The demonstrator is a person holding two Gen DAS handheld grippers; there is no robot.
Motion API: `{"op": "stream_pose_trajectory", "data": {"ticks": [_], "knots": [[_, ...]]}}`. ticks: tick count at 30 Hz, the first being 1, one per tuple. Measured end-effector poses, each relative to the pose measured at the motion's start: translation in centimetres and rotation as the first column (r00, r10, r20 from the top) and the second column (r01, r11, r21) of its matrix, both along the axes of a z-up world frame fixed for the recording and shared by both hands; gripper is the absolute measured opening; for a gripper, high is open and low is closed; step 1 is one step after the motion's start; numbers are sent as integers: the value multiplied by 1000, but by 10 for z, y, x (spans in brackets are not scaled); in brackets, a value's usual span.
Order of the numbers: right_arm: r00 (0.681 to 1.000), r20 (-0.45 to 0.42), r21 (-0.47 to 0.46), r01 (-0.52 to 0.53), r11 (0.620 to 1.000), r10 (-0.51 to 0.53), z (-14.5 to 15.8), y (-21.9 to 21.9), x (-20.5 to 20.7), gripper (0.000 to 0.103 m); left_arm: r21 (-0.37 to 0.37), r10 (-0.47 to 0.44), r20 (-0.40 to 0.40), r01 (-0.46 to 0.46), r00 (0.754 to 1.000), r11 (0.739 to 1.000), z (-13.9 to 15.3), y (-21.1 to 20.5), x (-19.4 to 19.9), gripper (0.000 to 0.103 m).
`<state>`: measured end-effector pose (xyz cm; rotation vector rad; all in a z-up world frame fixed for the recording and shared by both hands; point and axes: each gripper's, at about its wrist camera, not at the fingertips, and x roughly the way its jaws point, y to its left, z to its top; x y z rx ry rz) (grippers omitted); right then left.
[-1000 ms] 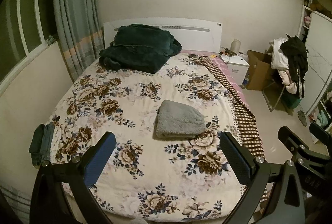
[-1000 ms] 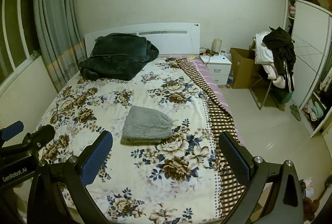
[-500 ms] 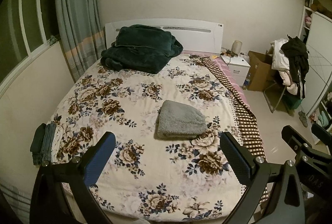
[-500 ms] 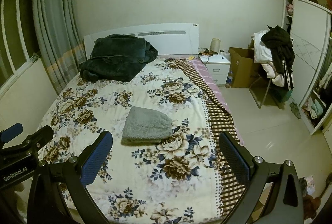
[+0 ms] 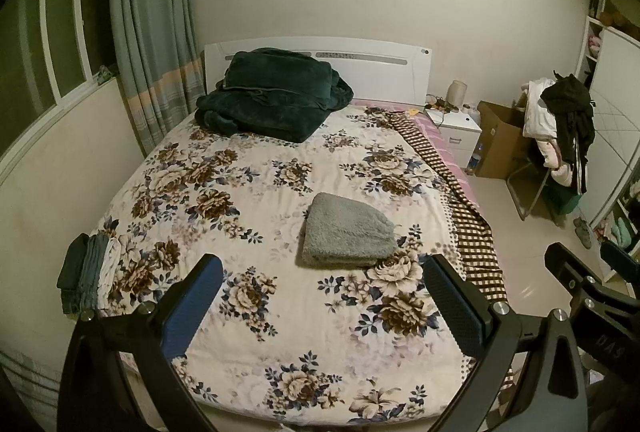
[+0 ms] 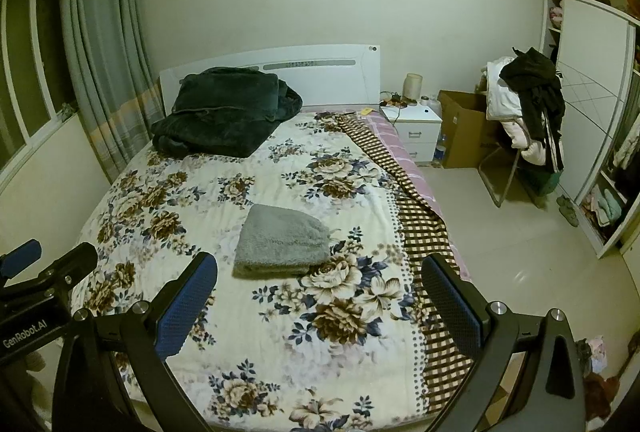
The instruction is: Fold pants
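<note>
Folded grey pants [image 5: 346, 232] lie near the middle of a floral bedspread [image 5: 248, 191], clear of both tools. A dark green blanket [image 5: 272, 95] sits by the white headboard [image 5: 376, 67]. Left gripper [image 5: 324, 300] and right gripper [image 6: 320, 296] hover spread wide, grasping nothing.

Dim, yellowish indoor light; sharp centre, strong fisheye bending, dark corners.
</note>
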<state>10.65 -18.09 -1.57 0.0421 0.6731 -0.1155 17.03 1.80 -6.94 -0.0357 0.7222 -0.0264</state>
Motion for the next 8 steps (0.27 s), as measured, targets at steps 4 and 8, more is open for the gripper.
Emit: {"op": "stream_pose_trajectory", "data": {"ticks": [4,8], "knots": [[1000,4,0,13,1000,-13,-2,4,-10,103,1,1,1,-1,1000,1000,0,1,0,103],[1000,3,1,14,1000,-14,-2,4,-11,103,2,8,5,-8,1000,1000,1,0,-5,103]]}}
